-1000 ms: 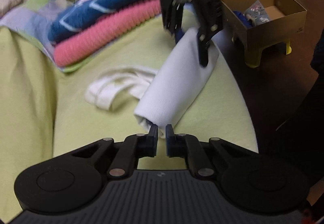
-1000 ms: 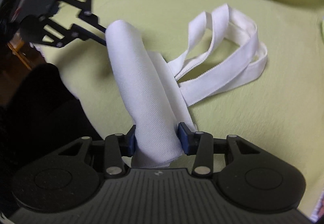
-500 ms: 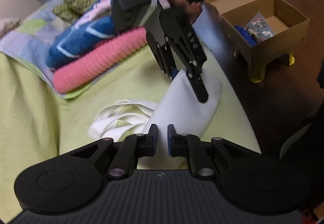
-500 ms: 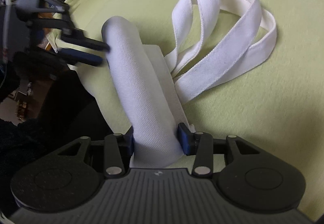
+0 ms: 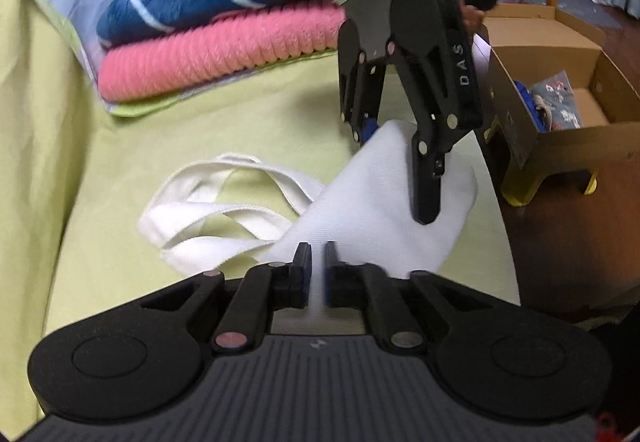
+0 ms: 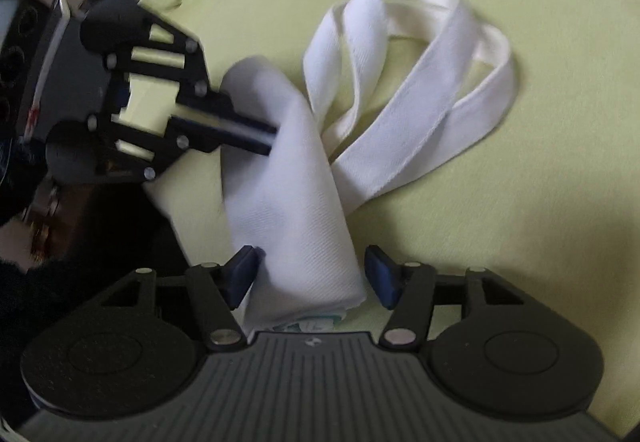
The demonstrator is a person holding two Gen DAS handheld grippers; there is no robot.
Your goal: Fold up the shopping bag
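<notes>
Left gripper (image 5: 317, 266): fingers nearly together, pinching cloth between pads.
Right gripper (image 6: 314, 276): fingers spreading wide, not touching cloth, angling downward.

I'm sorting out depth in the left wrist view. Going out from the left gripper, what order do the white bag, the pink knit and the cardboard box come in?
From the left gripper:
1. White bag, pinched right at its fingertips.
2. Cardboard box, off to the right on the floor.
3. Pink knit, back left on the bed.
The last two are close; the ranking is tentative.
</notes>
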